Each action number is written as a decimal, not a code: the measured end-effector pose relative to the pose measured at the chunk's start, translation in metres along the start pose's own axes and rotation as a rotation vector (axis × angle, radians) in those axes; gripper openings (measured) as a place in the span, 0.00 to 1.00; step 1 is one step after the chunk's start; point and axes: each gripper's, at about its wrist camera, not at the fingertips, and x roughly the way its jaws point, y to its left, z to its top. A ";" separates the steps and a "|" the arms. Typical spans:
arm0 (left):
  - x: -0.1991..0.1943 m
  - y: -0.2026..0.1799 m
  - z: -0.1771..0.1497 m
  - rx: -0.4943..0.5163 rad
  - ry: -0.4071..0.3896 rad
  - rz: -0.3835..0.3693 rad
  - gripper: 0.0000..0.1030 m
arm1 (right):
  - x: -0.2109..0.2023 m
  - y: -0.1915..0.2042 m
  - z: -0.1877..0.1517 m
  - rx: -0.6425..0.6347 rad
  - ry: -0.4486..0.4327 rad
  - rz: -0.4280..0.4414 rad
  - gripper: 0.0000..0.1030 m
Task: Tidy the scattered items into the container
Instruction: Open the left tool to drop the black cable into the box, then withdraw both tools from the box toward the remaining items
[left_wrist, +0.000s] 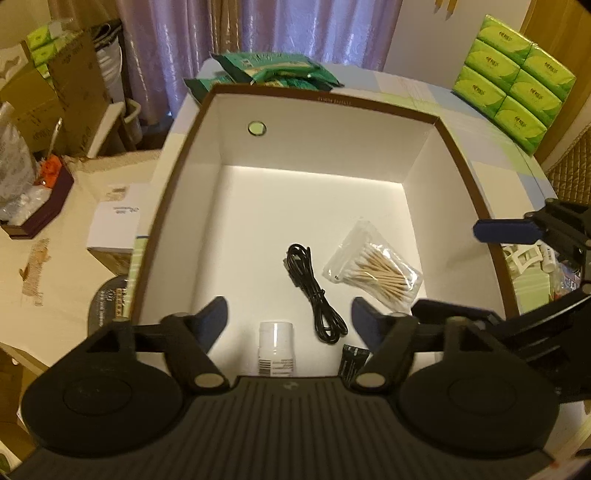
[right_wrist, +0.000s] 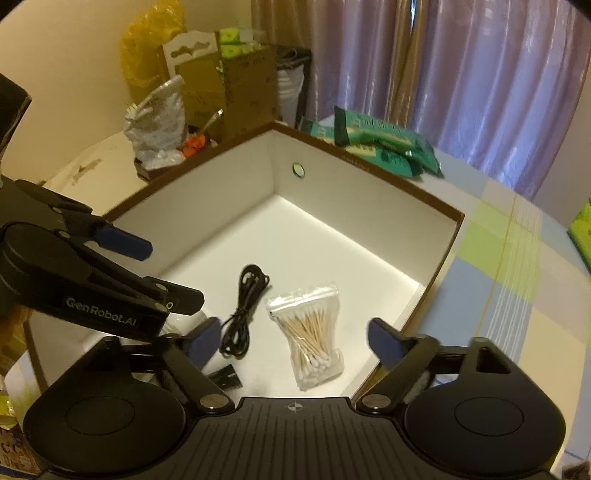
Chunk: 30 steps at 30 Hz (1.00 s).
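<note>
I am holding my left hand-held gripper (left_wrist: 288, 317) over the near part of the open box (left_wrist: 461, 155), its fingers spread wide and holding nothing. My right hand-held gripper (right_wrist: 291, 332) is hovering over the box's near corner — also wide and empty. Inside the box are lying a coiled black cable (left_wrist: 314, 291), a clear bag of cotton swabs (left_wrist: 373, 271) just beside it, a white bottle (left_wrist: 276, 347) and a small dark packet (left_wrist: 352, 360). The box is standing on the bench (right_wrist: 517, 258) — green packs (left_wrist: 273, 68) are lying behind it.
</note>
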 end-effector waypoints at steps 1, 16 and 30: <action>-0.003 0.000 -0.001 -0.001 -0.004 0.000 0.75 | -0.003 0.001 -0.001 0.000 -0.010 0.000 0.92; -0.044 -0.007 -0.013 0.008 -0.062 0.031 0.89 | -0.036 0.006 -0.014 0.050 -0.059 0.010 0.98; -0.078 -0.021 -0.034 -0.001 -0.100 0.049 0.91 | -0.066 0.017 -0.031 0.052 -0.093 0.041 0.98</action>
